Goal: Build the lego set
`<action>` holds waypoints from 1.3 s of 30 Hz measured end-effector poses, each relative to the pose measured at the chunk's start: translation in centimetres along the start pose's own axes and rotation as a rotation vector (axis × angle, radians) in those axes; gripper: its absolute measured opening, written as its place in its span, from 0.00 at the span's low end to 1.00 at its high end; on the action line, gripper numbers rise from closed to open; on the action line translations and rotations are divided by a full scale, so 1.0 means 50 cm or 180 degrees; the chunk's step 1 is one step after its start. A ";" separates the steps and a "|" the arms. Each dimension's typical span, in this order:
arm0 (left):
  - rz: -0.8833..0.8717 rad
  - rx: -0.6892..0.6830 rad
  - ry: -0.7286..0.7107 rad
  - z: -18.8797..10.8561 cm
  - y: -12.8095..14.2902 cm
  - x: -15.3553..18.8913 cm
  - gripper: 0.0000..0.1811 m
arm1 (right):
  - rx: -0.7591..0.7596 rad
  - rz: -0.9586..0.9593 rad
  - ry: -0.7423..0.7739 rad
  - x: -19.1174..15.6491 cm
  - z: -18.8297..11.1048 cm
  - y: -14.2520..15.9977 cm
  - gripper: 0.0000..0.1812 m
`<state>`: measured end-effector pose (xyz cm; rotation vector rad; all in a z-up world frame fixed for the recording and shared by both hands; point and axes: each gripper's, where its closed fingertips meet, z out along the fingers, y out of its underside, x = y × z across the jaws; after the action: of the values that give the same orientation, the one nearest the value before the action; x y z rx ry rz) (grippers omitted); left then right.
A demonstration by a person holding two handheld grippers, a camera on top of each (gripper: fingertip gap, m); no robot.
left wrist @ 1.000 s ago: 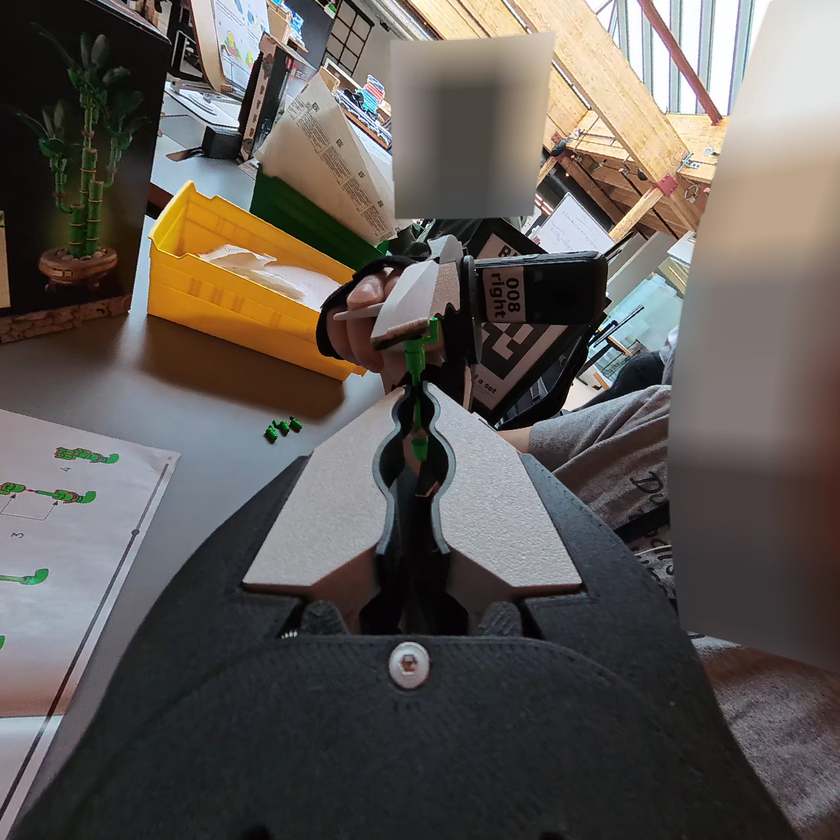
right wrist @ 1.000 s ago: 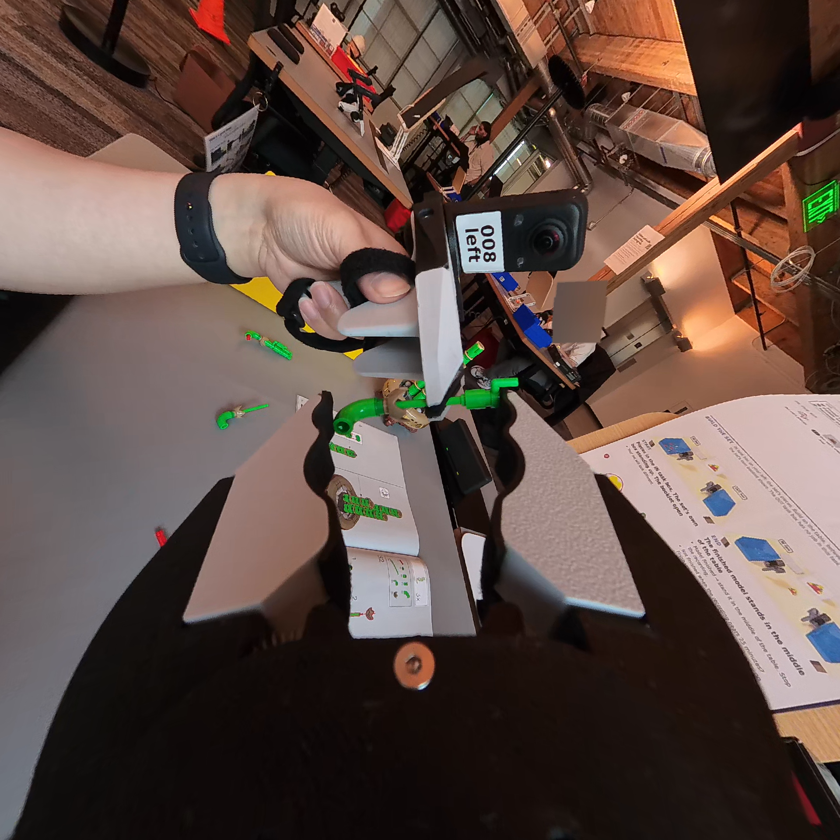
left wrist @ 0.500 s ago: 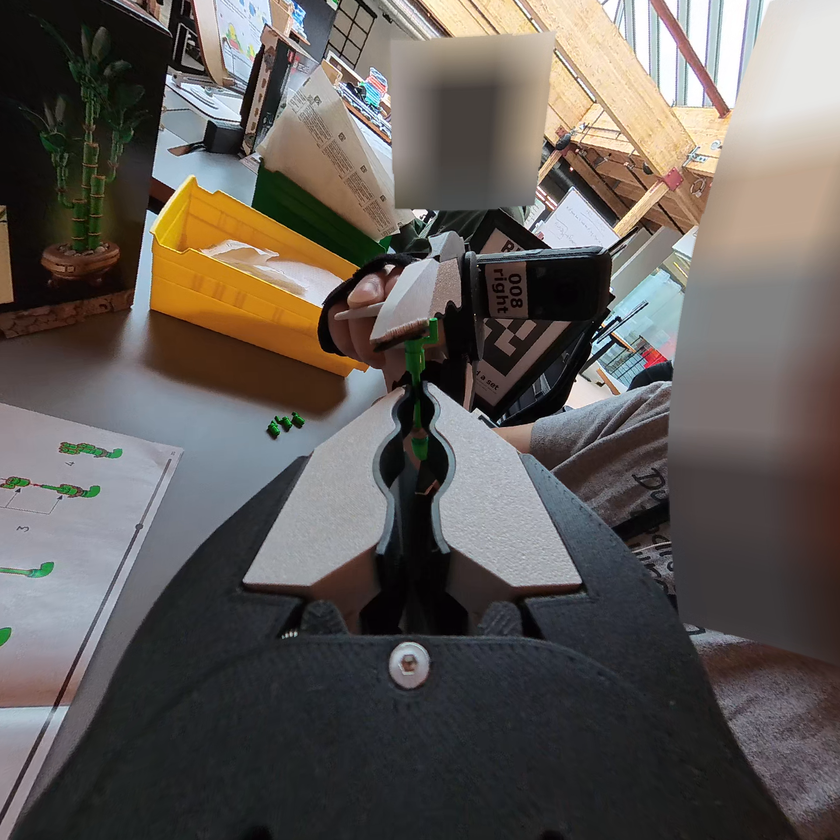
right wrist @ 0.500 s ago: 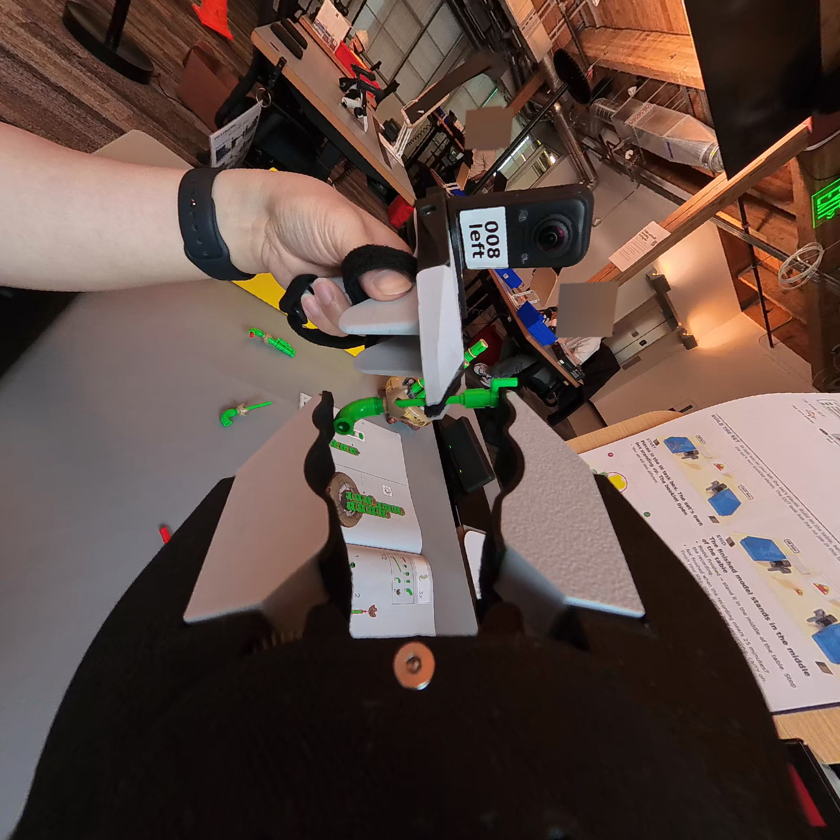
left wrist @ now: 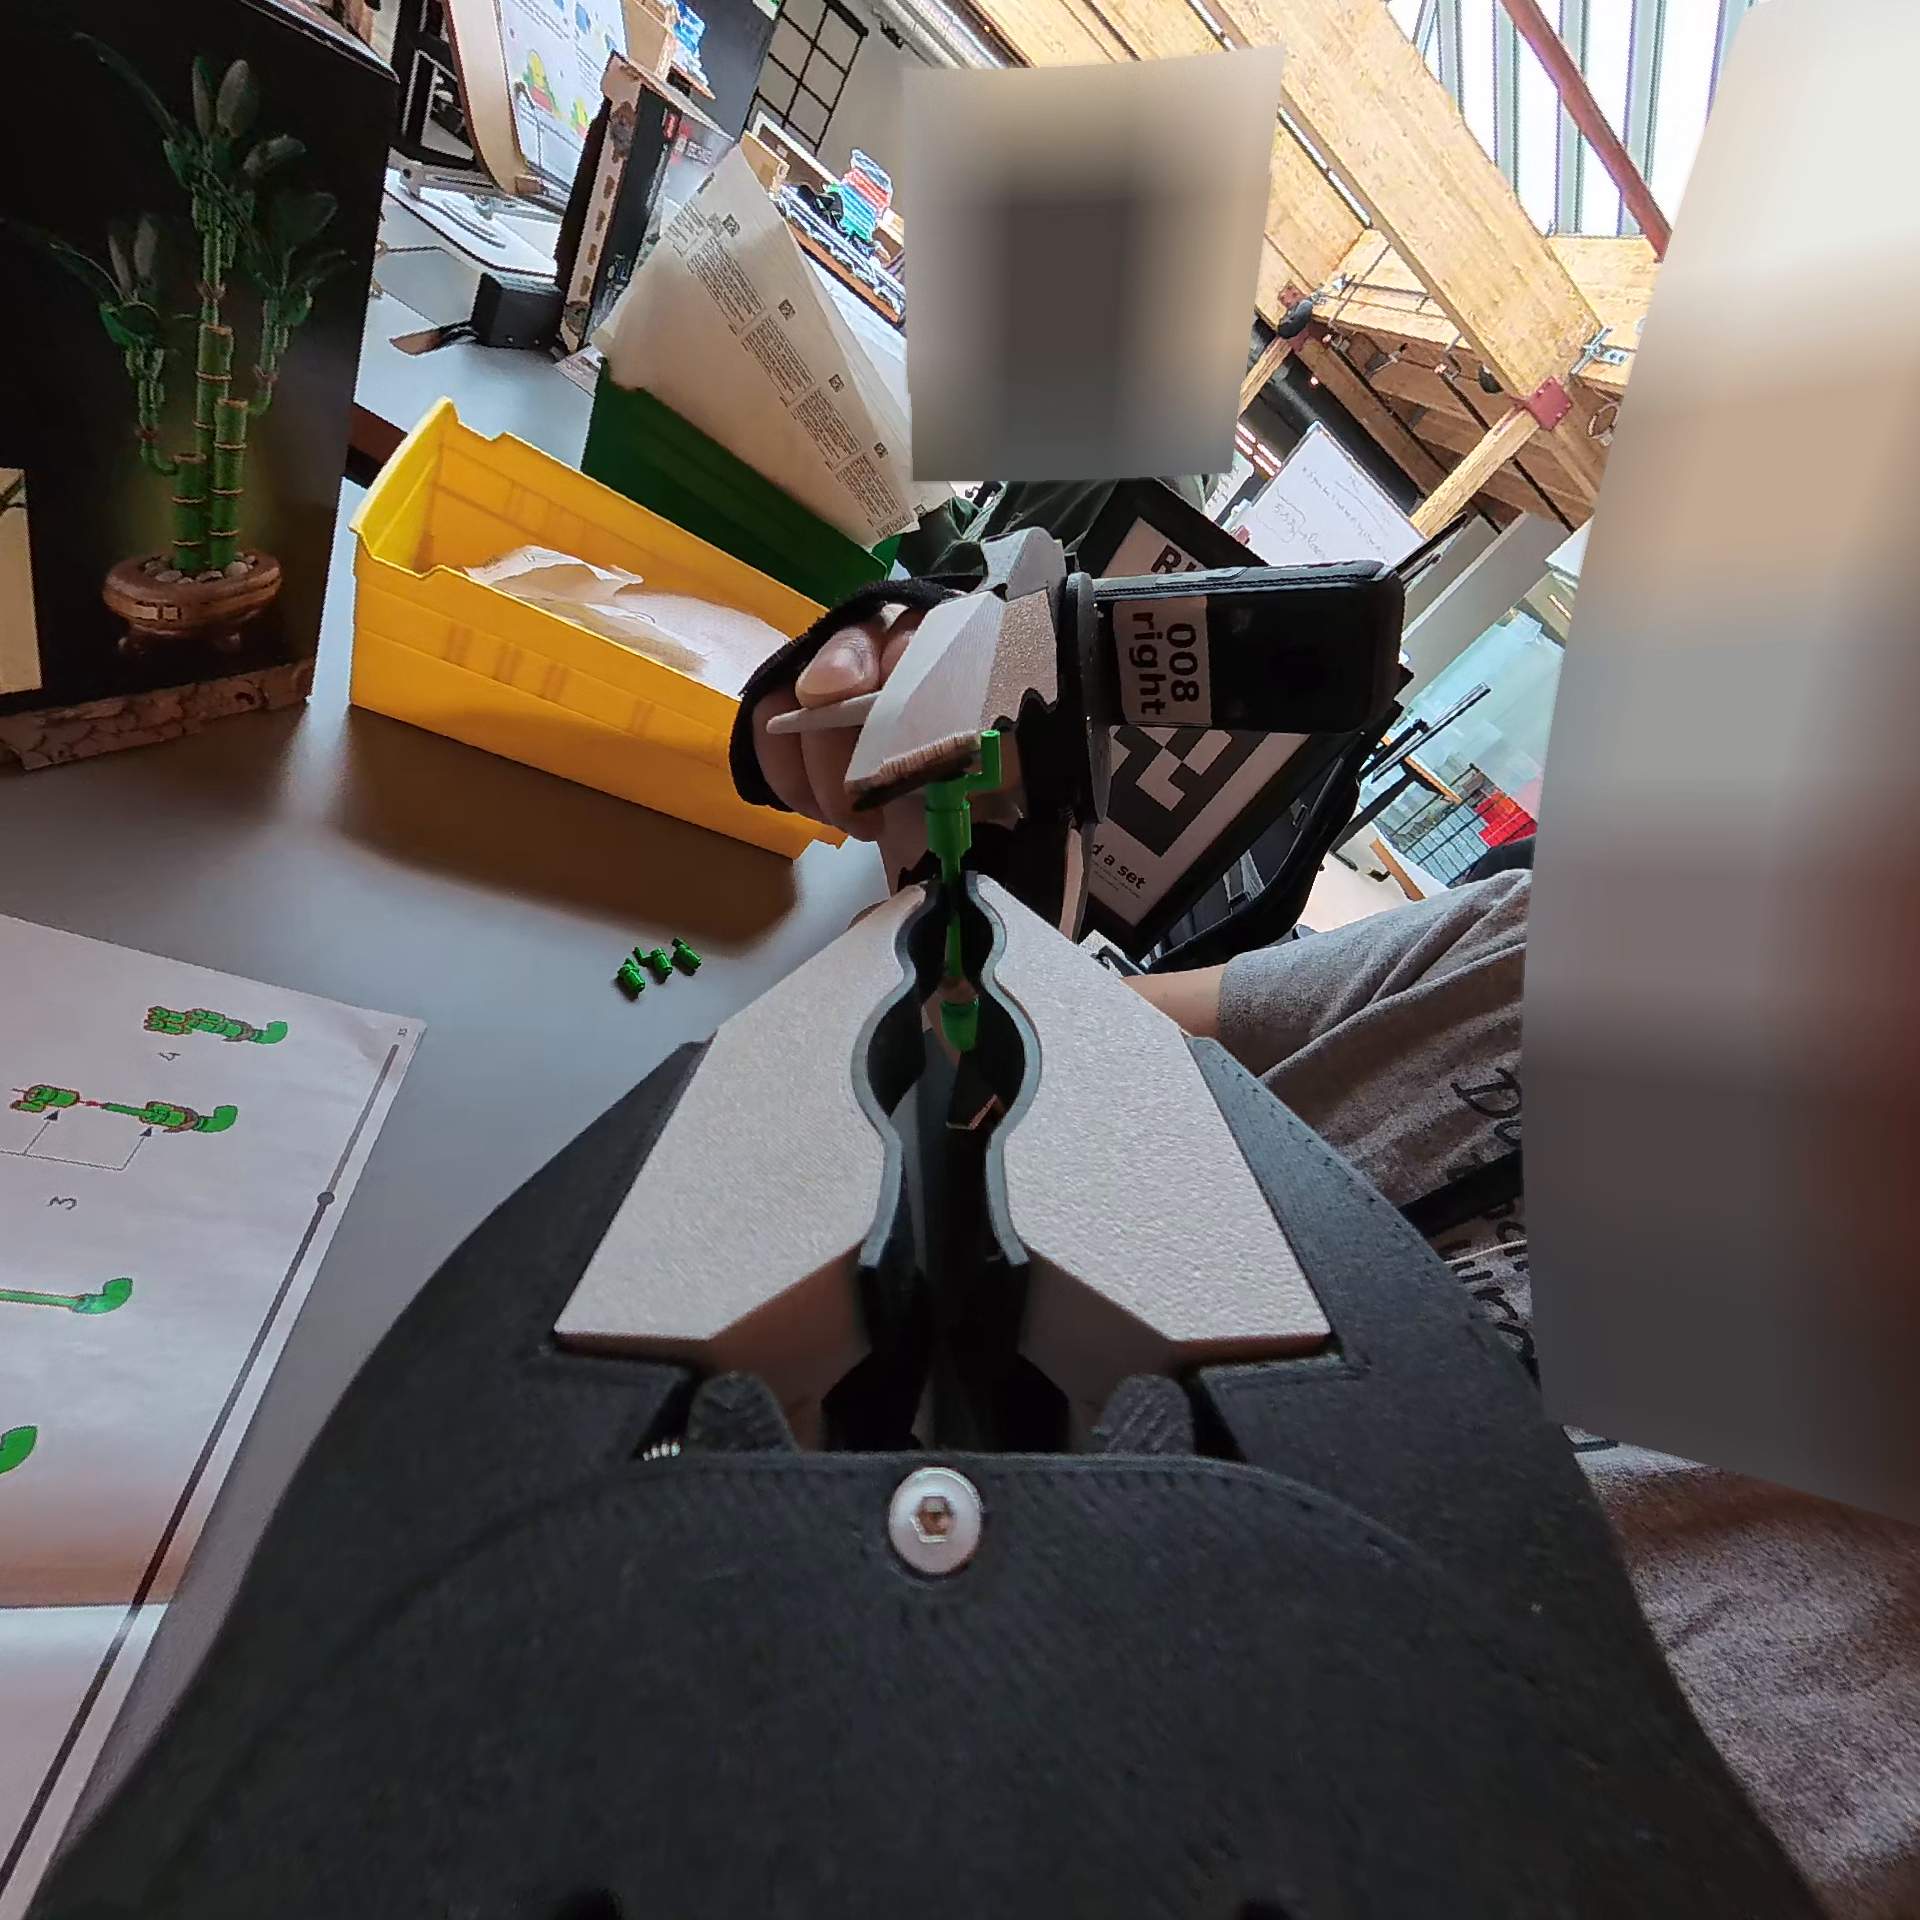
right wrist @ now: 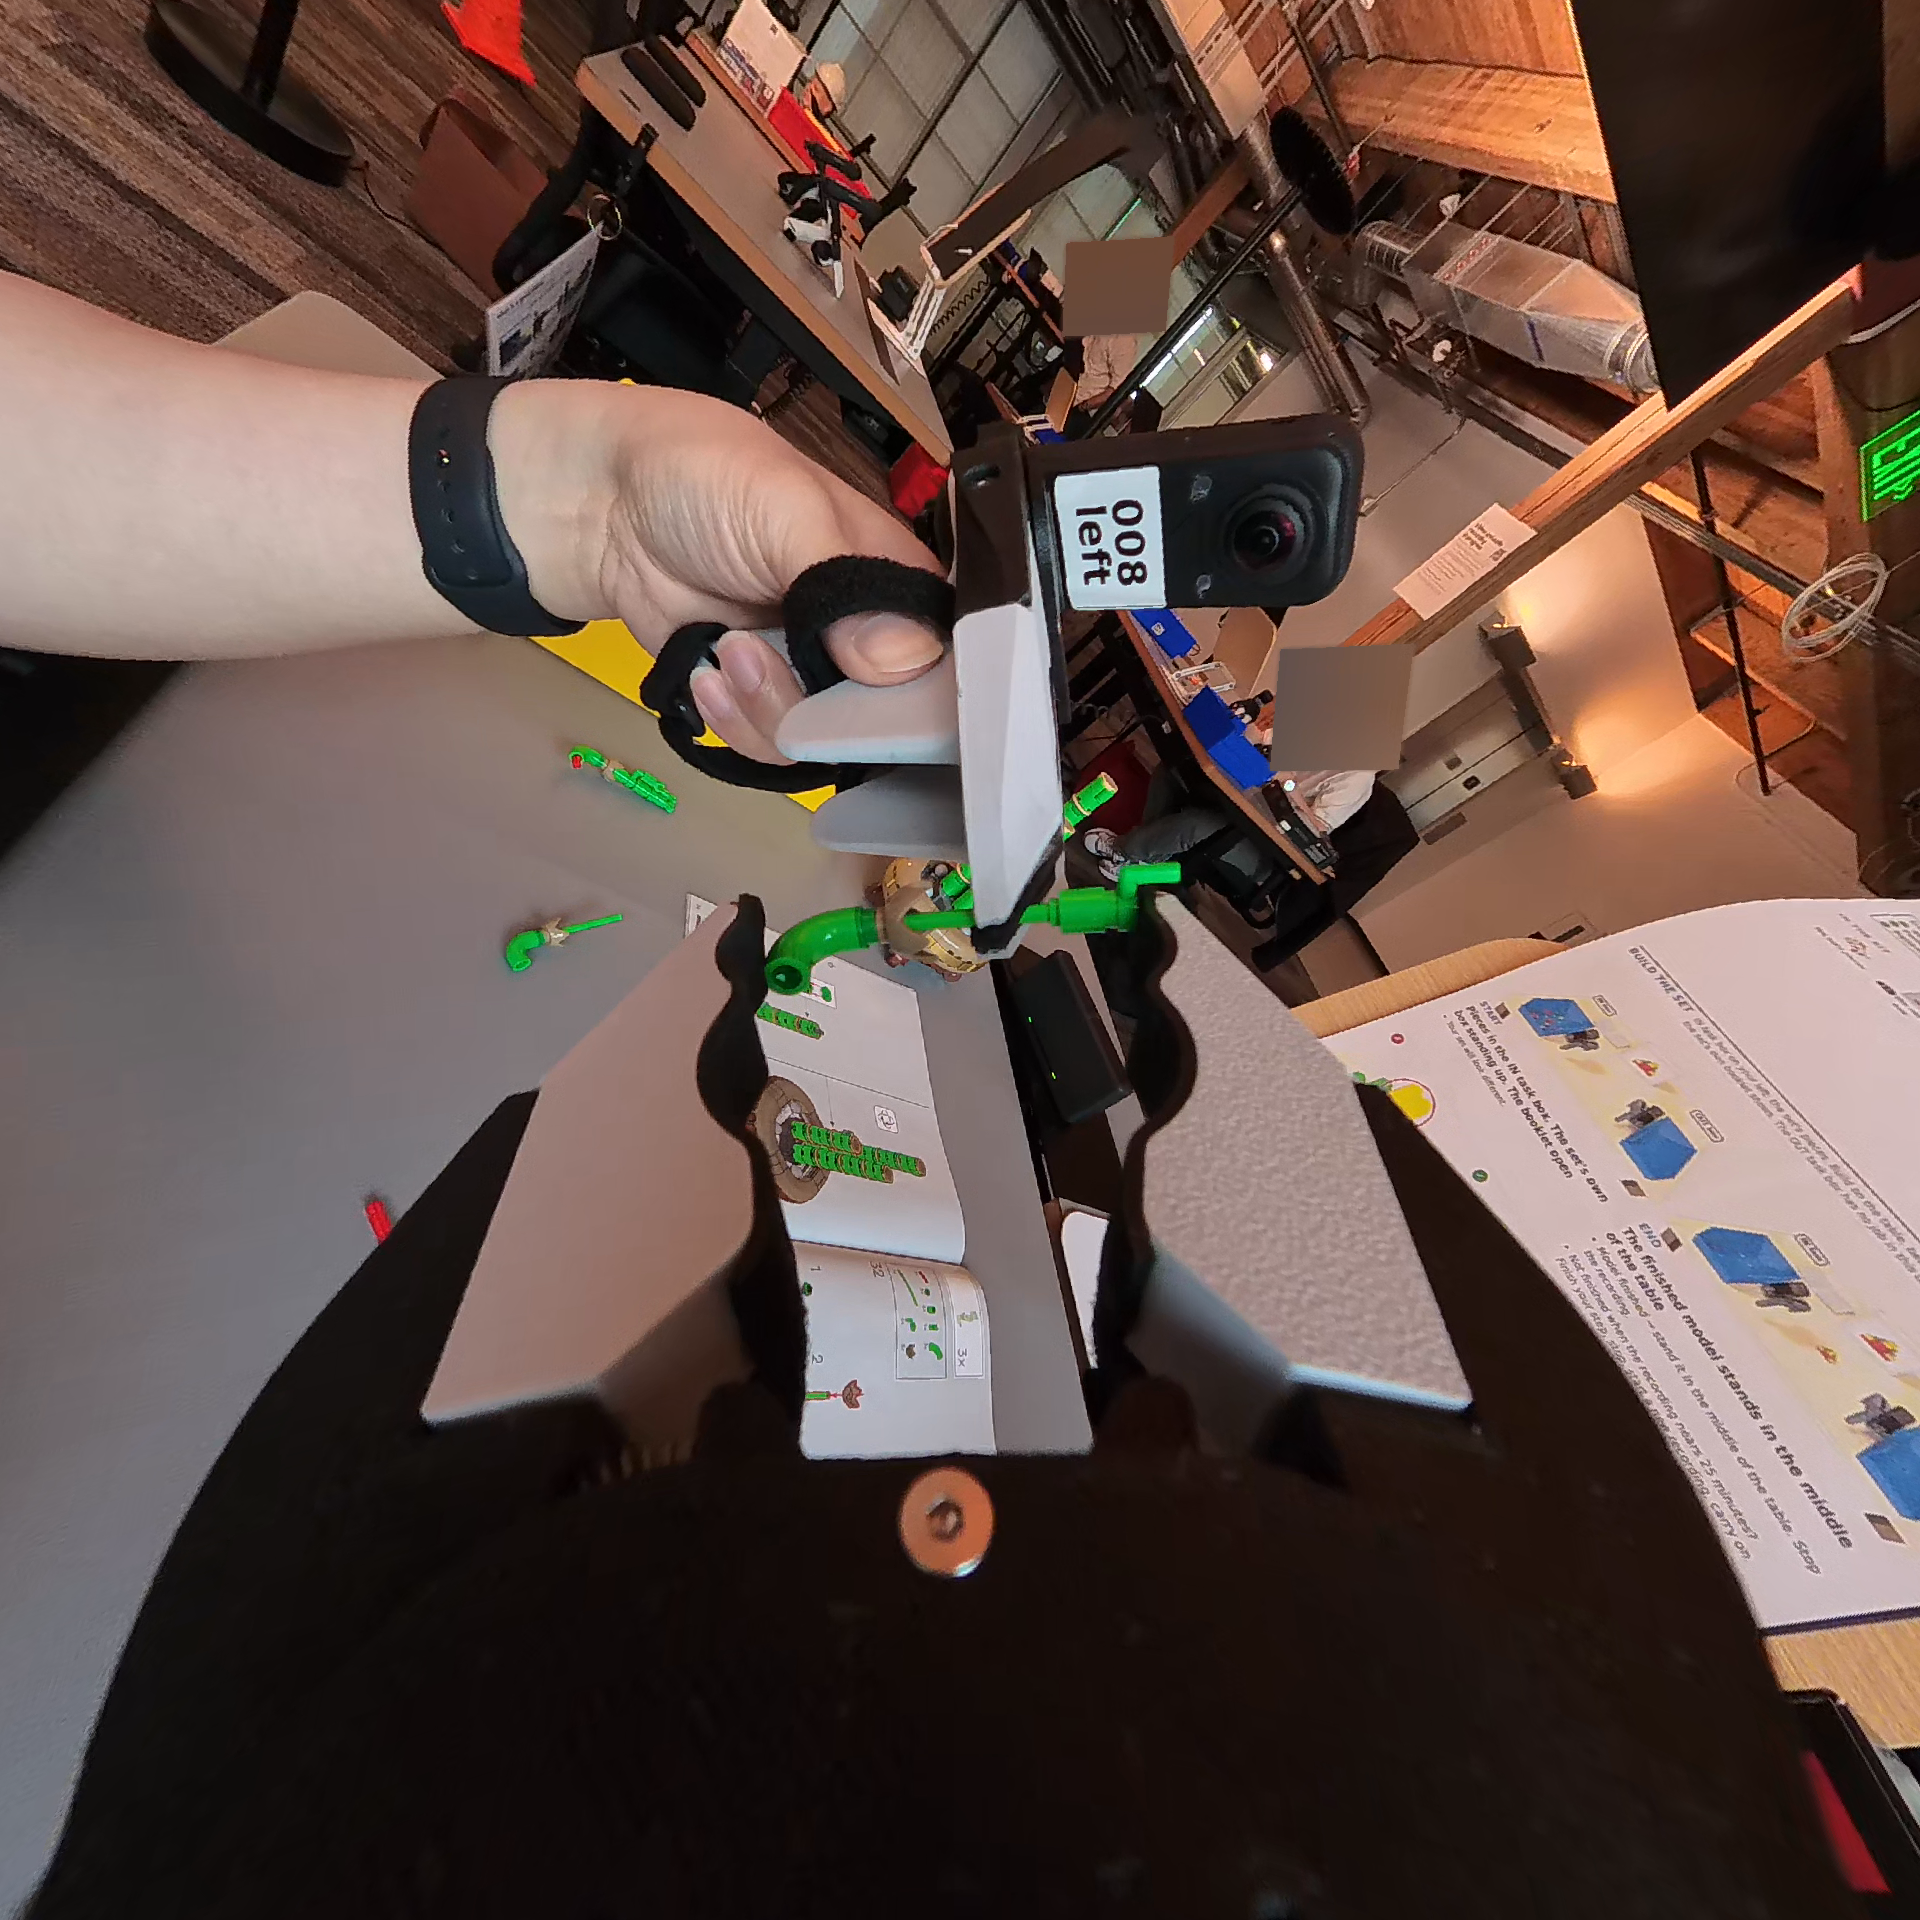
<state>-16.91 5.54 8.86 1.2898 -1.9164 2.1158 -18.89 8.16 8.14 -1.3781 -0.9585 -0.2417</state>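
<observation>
The grey table [left wrist: 312, 862] carries everything, and places here are given from the yellow bin [left wrist: 540, 623] standing on it. Left of the bin stands the black set box [left wrist: 156, 364] with a bamboo picture; behind the bin is a green bin [left wrist: 707, 488] stuffed with paper sheets. In front of the bin, toward the camera, lies the open instruction booklet [left wrist: 156, 1195], and between the two sit a few loose green pieces [left wrist: 657, 964]. To the right of the bin, lifted above the table, the left gripper [left wrist: 951, 914] has its jaws nearly closed, pinching the thin green stem assembly [left wrist: 948, 831] at its middle. The right gripper [right wrist: 945, 914] stands wide open around the stem's far end with nothing in its grasp; its right fingertip [right wrist: 1158, 914] sits just beside the stem's T-shaped tip.
</observation>
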 end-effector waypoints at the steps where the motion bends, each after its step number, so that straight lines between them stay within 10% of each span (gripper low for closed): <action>1: 0.0000 0.0001 -0.0001 0.000 0.000 0.000 0.00 | 0.0002 0.0002 -0.0001 0.000 0.000 0.000 0.38; 39: -0.0020 0.0211 -0.0315 -0.016 -0.021 -0.024 0.00 | -0.0310 -0.0104 0.0394 0.031 0.025 0.029 0.39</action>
<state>-16.03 7.06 9.13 1.4370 -1.8897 2.1696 -17.53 10.17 8.05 -1.4200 -0.8761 -0.3982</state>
